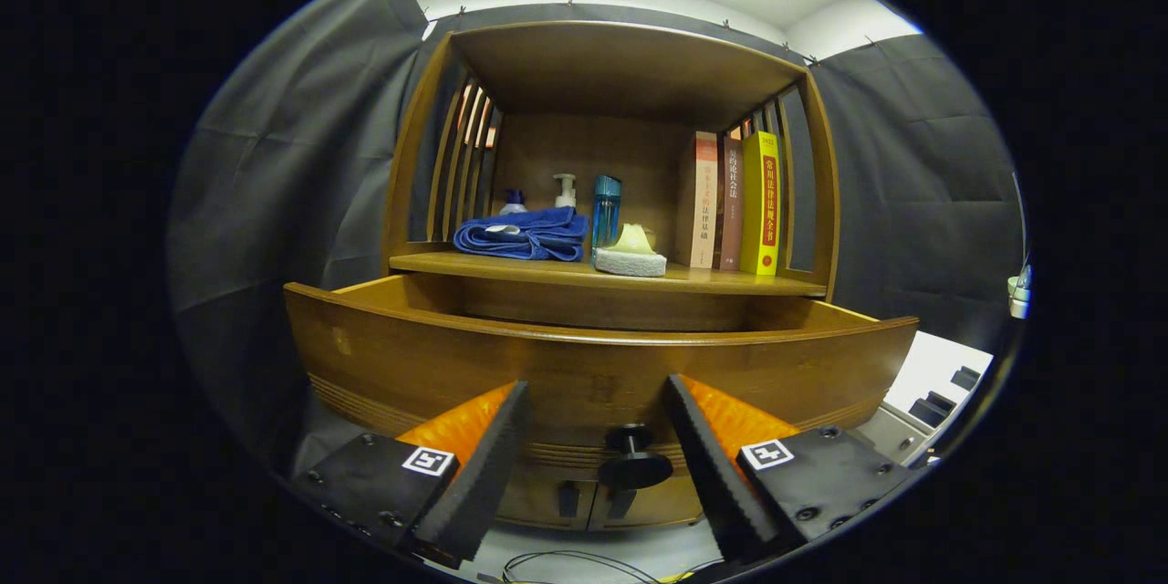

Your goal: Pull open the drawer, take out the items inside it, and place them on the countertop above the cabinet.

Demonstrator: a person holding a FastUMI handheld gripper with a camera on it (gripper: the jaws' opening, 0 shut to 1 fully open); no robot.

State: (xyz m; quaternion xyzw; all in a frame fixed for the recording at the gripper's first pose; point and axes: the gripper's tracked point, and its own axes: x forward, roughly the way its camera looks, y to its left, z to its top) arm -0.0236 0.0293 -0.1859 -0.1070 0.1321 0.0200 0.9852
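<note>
The wooden drawer (584, 365) stands pulled out of the cabinet, its front panel close ahead of my fingers. Its inside is hidden behind that panel. A dark round knob (632, 458) on the drawer front sits between my fingers, nearer the right one, and neither touches it. My gripper (595, 391) is open, with its fingertips close to the drawer front. Above the drawer lies the countertop (511, 266), a wooden shelf inside a slatted frame.
On the countertop lie a folded blue towel (525, 234), two pump bottles (566, 191), a blue bottle (605, 210), a grey sponge with a yellow piece on it (631, 257) and several upright books (735, 203). Lower cabinet doors (593, 502) sit under the drawer. Cables lie on the floor.
</note>
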